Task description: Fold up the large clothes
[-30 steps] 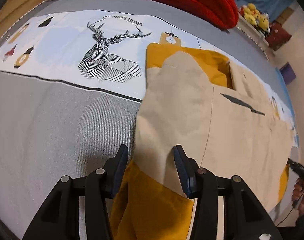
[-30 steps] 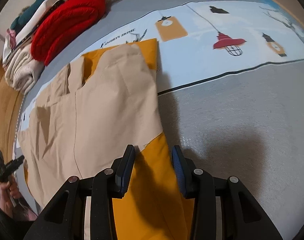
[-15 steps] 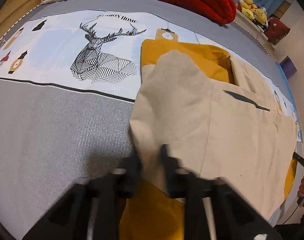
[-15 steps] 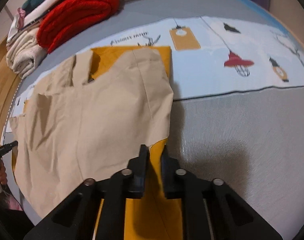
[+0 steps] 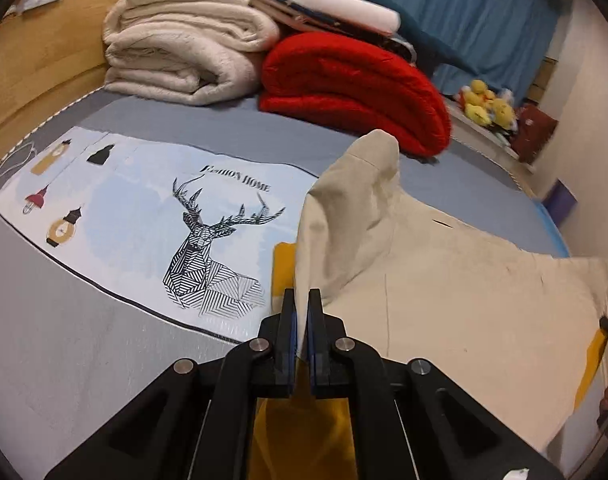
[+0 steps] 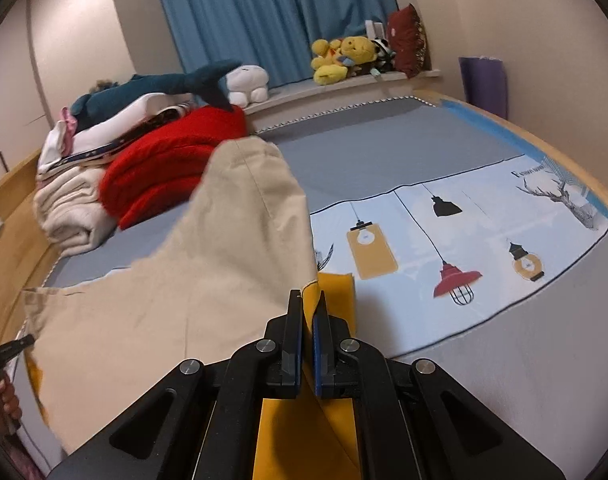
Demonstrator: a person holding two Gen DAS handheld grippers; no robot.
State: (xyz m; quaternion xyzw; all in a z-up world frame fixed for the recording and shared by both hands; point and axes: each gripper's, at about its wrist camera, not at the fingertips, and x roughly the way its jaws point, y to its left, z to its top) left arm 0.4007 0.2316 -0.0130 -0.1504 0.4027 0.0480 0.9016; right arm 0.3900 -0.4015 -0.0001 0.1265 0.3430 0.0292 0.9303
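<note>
Left wrist view: both grippers pinch the tan and yellow jacket [image 5: 456,300].
The left gripper [image 5: 301,304] and right gripper [image 6: 308,304] lift its edge off the bed [image 5: 64,340].

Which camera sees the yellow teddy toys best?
The right wrist view: the yellow plush toys sit sharp and unblocked on the window ledge by the blue curtain. In the left wrist view they are a small blurred clump at the edge.

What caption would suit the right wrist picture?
Right gripper pinching the beige-and-mustard garment above the bed, folded blankets behind.
</note>
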